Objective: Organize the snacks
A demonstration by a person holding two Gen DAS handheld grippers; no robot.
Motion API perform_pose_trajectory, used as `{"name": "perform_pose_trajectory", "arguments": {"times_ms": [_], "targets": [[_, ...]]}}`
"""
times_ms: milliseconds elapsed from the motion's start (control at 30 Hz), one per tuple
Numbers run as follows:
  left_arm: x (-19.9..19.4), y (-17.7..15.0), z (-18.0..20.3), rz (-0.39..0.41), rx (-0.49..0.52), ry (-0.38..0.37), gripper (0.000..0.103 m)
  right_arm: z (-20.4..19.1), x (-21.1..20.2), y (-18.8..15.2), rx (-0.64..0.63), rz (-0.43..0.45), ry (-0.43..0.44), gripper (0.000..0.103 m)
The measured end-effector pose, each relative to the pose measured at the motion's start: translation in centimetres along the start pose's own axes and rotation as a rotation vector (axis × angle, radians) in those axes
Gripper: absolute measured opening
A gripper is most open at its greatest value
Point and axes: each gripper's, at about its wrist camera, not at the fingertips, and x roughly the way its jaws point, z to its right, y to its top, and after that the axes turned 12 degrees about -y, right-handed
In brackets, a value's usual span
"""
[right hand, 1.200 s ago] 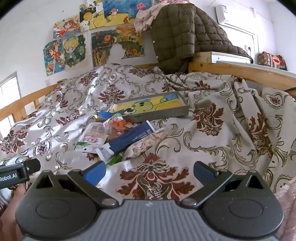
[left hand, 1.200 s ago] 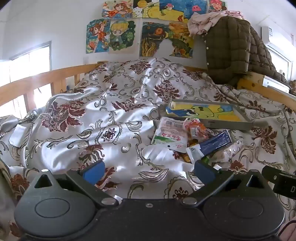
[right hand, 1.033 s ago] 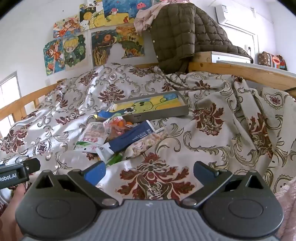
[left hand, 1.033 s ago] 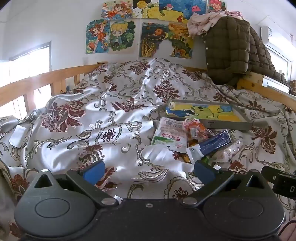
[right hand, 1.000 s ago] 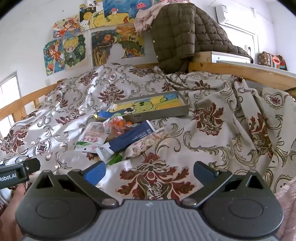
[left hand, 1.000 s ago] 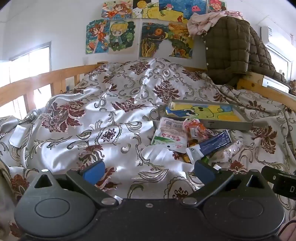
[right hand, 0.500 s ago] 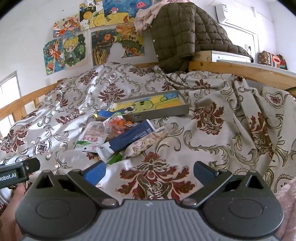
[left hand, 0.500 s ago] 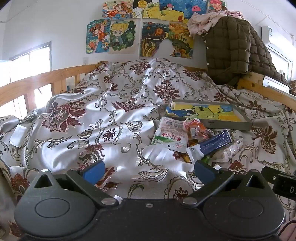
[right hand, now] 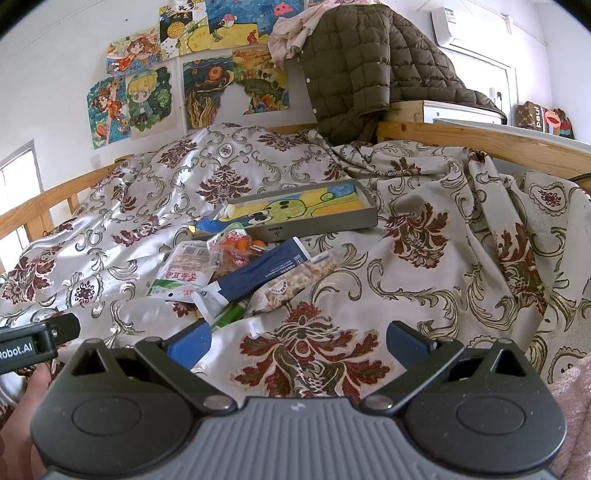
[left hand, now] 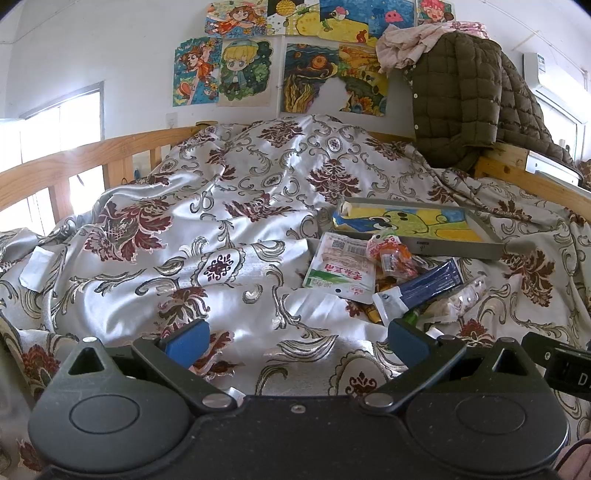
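Bed covered by floral satin bedspread (left hand: 229,229), wooden bed rail (left hand: 74,158) on left side. Olive quilted jacket (right hand: 369,62) draped over the headboard corner, pink cloth (right hand: 291,33) on top. Cartoon drawings (left hand: 236,70) taped to wall. AC unit (right hand: 469,29) upper right.

1. Left gripper (left hand: 295,338) low in the near foreground, jaws spread wide, blue pads (left hand: 186,341) with nothing between them; it hovers over a floral satin bedspread (left hand: 177,254).
2. Snack pile right of centre: white-and-green packet (left hand: 340,267) lying flat; orange-red crinkled bag (left hand: 393,253) just right of it; dark blue packet (left hand: 424,286) slanting nearer; clear packet (left hand: 460,299) beside that.
3. Shallow grey tray (left hand: 458,249) just beyond the pile, yellow cartoon picture inside.
4. Wooden bed rail (left hand: 74,158) far left; drawings (left hand: 240,72) on the far wall; olive quilted jacket (left hand: 461,96) hung far right.
5. Edge of the right gripper (left hand: 561,363) at near right; state unreadable.
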Motion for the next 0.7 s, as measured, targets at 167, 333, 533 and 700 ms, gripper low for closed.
{"name": "perform_pose_trajectory", "arguments": {"times_ms": [167, 333, 533, 700], "targets": [[0.01, -0.02, 0.0, 0.0, -0.001, 0.0, 0.102, -0.03, 0.03, 0.0, -0.001, -0.001, 0.0, 0.103], [0.01, -0.01, 0.0, 0.0, -0.001, 0.0, 0.102, -0.03, 0.04, 0.02, 0.0, -0.001, 0.0, 0.103], [0.01, 0.0, -0.01, 0.0, -0.002, 0.001, 0.102, -0.09, 0.09, 0.01, -0.001, -0.002, 0.0, 0.103], [0.0, 0.0, 0.01, -0.003, -0.003, 0.0, 0.102, -0.14, 0.13, 0.0, -0.001, -0.004, 0.0, 0.103]]}}
